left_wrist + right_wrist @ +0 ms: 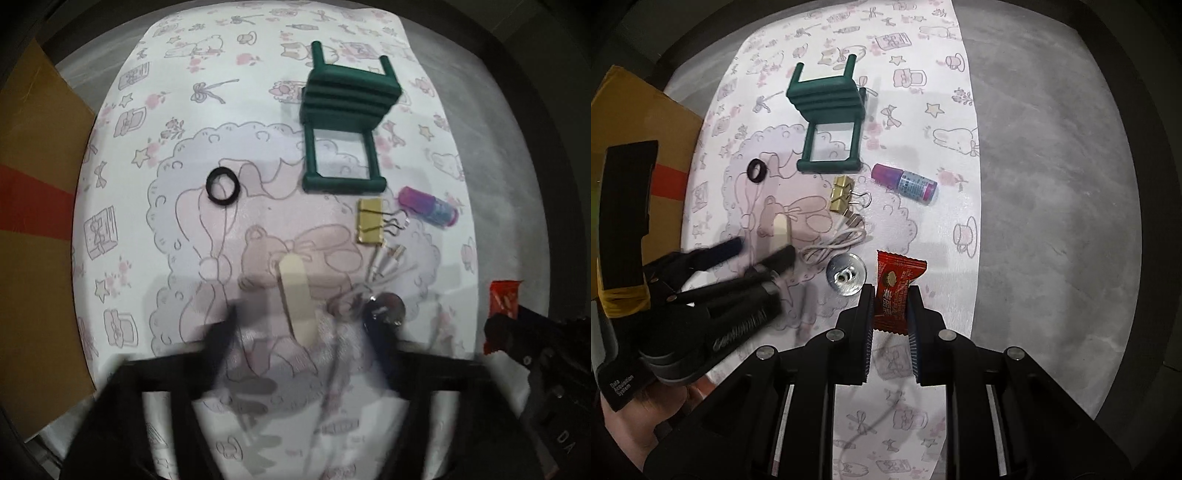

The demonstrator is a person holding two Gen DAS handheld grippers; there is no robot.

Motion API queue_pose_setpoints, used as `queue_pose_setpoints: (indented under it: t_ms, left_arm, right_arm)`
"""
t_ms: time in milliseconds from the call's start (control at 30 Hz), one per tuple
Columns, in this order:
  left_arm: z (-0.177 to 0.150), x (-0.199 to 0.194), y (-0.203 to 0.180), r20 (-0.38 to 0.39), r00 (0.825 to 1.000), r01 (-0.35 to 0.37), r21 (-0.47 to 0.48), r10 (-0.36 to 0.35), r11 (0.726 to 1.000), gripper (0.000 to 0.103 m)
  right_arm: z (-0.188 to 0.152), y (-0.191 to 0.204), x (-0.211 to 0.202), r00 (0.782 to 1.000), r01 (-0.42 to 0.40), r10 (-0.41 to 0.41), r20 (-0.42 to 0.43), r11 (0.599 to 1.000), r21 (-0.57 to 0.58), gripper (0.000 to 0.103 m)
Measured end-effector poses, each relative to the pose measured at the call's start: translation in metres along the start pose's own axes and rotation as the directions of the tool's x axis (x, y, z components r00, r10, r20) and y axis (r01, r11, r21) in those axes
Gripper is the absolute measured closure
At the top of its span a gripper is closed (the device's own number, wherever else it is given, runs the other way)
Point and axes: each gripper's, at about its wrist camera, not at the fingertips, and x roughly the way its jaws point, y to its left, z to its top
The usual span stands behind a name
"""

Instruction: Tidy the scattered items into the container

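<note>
My right gripper [889, 295] is shut on a red candy packet [895, 291], which also shows in the left wrist view [502, 299]. My left gripper [299, 317] is open and blurred, its fingers either side of a cream wooden stick [297, 299], also seen from the right [782, 227]. On the patterned cloth lie a black ring [222, 184], a green toy chair [345, 110] on its side, a gold binder clip [370, 221], a purple bottle [428, 206], a white cable [838, 240] and a silver disc [846, 275].
A brown cardboard box [40, 221] with red tape stands at the left of the cloth [184, 92]. Grey table surface [1052, 184] lies to the right of the cloth.
</note>
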Motion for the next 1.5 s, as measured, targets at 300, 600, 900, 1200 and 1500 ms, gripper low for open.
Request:
queue_pose_setpoints:
  t_ms: [300, 600, 900, 1200, 1500]
  left_arm:
    - [0.005, 0.023, 0.006, -0.066, 0.993, -0.105, -0.035, 0.103, 0.994, 0.031]
    - [-0.001, 0.022, -0.005, -0.046, 0.991, -0.124, 0.028, 0.126, 0.992, 0.087]
    - [-0.018, -0.004, 0.016, -0.050, 0.998, -0.031, -0.014, 0.030, 0.999, 0.087]
    - [-0.028, -0.133, 0.038, 0.038, 0.999, 0.000, -0.017, 0.000, 1.000, 0.087]
    - [-0.037, -0.207, 0.041, 0.115, 0.993, -0.001, 0.020, -0.001, 1.000, 0.087]
  right_arm:
    - [0.013, 0.000, 0.010, 1.000, 0.006, -0.006, 0.005, 0.999, -0.035, 0.086]
    - [0.012, -0.005, 0.016, 1.000, 0.002, -0.002, -0.008, 1.000, -0.013, 0.086]
    - [0.007, 0.001, 0.004, 1.000, -0.003, 0.003, 0.003, 1.000, -0.006, 0.086]
    - [-0.006, 0.024, -0.056, 0.999, -0.019, 0.018, 0.046, 1.000, 0.010, 0.086]
    - [-0.021, 0.055, -0.128, 0.996, 0.000, 0.003, 0.094, 1.000, -0.030, 0.086]
